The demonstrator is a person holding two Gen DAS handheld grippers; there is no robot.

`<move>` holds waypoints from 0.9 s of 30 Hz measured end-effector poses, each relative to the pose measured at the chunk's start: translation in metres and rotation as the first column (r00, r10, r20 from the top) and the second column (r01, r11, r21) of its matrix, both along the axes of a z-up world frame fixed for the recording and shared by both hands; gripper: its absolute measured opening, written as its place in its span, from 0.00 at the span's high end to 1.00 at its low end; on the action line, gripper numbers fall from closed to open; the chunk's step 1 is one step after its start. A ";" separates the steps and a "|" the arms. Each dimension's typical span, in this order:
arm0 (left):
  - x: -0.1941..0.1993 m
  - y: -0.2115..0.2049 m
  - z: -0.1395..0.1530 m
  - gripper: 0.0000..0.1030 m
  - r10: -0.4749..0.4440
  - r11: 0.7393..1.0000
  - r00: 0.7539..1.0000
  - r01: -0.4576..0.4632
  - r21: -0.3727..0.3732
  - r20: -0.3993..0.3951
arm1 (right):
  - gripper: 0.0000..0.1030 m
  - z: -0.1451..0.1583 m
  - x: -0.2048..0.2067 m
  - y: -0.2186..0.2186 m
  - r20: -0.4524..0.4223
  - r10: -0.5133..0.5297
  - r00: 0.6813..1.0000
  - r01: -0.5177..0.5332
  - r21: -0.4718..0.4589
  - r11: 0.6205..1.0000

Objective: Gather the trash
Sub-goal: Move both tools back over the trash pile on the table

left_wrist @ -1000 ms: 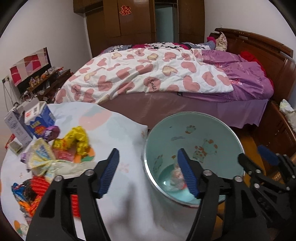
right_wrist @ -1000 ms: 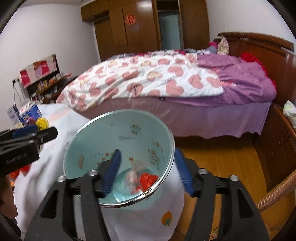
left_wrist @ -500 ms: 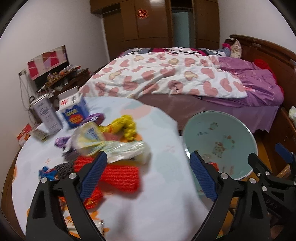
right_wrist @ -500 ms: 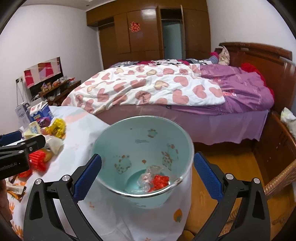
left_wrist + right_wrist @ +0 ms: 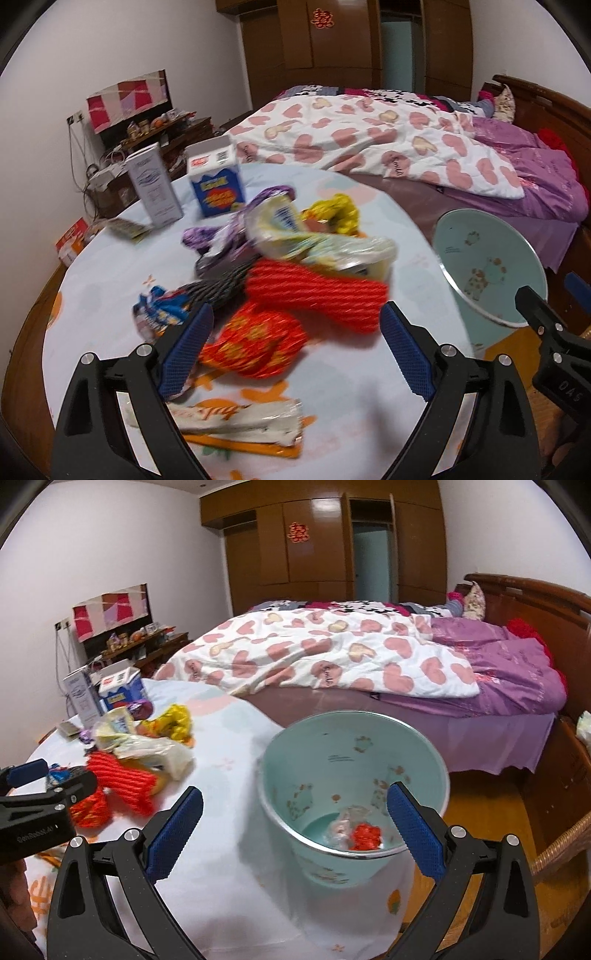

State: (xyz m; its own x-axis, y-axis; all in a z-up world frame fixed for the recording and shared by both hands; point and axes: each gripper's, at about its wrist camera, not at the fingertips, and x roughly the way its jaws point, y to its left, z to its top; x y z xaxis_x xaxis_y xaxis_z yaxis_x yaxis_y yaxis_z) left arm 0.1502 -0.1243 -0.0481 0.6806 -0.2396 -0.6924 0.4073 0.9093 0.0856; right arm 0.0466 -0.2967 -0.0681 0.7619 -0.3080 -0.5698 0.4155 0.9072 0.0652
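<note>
Your left hand-held gripper (image 5: 295, 347) has just been spreading and now stands wide with nothing pinched, its blue pads either side of a crinkled red-and-gold wrapper (image 5: 255, 347) on the surface (image 5: 354, 402); just beyond lies a red foam net sleeve (image 5: 317, 295), then a dark net sleeve (image 5: 218, 288), a pale yellowish bag (image 5: 325, 247), a yellow wrapper (image 5: 336, 210) and purple foil (image 5: 207, 240); nearest you lies a white wrapper (image 5: 236, 419) with cursive writing too blurred to read; at the far left stand a white carton (image 5: 155, 188) and a blue carton (image 5: 218, 184), their print illegible; your right hand-held gripper (image 5: 293, 827) has likewise just opened wide and holds nothing, hanging over the pale green trash bin (image 5: 317, 760) to the right of the surface, where a clear wrapper and a red scrap (image 5: 365, 836) lie at the bottom; the left gripper's body reads "GenRobot.AI".
</note>
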 end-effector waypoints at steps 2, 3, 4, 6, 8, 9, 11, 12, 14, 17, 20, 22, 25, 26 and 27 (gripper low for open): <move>0.000 0.011 -0.002 0.13 0.009 1.000 1.000 -0.009 0.000 -0.004 | 0.05 0.000 0.003 0.008 -0.006 0.018 1.000 -0.018 0.002 1.000; 0.001 0.018 -0.004 0.13 0.014 1.000 1.000 -0.014 0.001 -0.007 | 0.05 0.000 0.005 0.013 -0.008 0.031 0.999 -0.031 0.003 1.000; 0.001 0.025 -0.005 0.13 0.019 1.000 1.000 -0.019 0.000 -0.011 | 0.05 0.000 0.007 0.017 -0.009 0.040 0.999 -0.040 0.003 0.999; 0.001 0.041 -0.008 0.13 0.024 1.000 1.000 -0.024 0.001 -0.018 | 0.05 0.001 0.010 0.027 -0.013 0.066 0.998 -0.066 0.001 0.998; 0.001 0.057 -0.012 0.13 0.034 0.999 0.999 -0.034 0.008 -0.028 | 0.05 0.001 0.013 0.037 -0.017 0.093 0.995 -0.093 0.006 0.996; 0.001 0.067 -0.015 0.13 0.040 0.999 0.999 -0.039 0.008 -0.035 | 0.05 0.000 0.015 0.040 -0.018 0.103 0.994 -0.103 0.010 0.995; 0.001 0.085 -0.020 0.13 0.047 0.999 0.998 -0.047 0.007 -0.048 | 0.06 0.000 0.018 0.048 -0.022 0.126 0.992 -0.126 0.019 0.992; 0.000 0.099 -0.023 0.13 0.057 0.998 0.997 -0.056 0.009 -0.053 | 0.06 -0.001 0.020 0.052 -0.026 0.139 0.990 -0.138 0.023 0.990; -0.001 0.115 -0.027 0.13 0.071 0.997 0.996 -0.070 0.011 -0.060 | 0.06 -0.003 0.023 0.059 -0.034 0.160 0.986 -0.160 0.023 0.987; -0.001 0.143 -0.033 0.13 0.085 0.996 0.993 -0.086 -0.010 -0.079 | 0.08 -0.006 0.028 0.069 -0.042 0.191 0.981 -0.190 0.032 0.981; 0.001 0.159 -0.041 0.13 0.099 0.995 0.990 -0.101 -0.017 -0.103 | 0.13 -0.009 0.031 0.079 -0.052 0.218 0.975 -0.215 0.043 0.976; 0.004 0.163 -0.046 0.13 0.095 0.995 0.988 -0.099 -0.024 -0.126 | 0.14 -0.010 0.033 0.084 -0.061 0.236 0.970 -0.234 0.049 0.971; 0.009 0.160 -0.051 0.13 0.075 0.995 0.983 -0.085 -0.052 -0.164 | 0.14 -0.013 0.036 0.092 -0.070 0.252 0.965 -0.249 0.047 0.967; 0.010 0.158 -0.053 0.14 0.072 0.995 0.982 -0.083 -0.057 -0.173 | 0.14 -0.014 0.036 0.094 -0.073 0.255 0.964 -0.252 0.049 0.966; 0.011 0.156 -0.055 0.14 0.069 0.995 0.982 -0.079 -0.056 -0.176 | 0.14 -0.015 0.036 0.095 -0.075 0.257 0.964 -0.253 0.050 0.966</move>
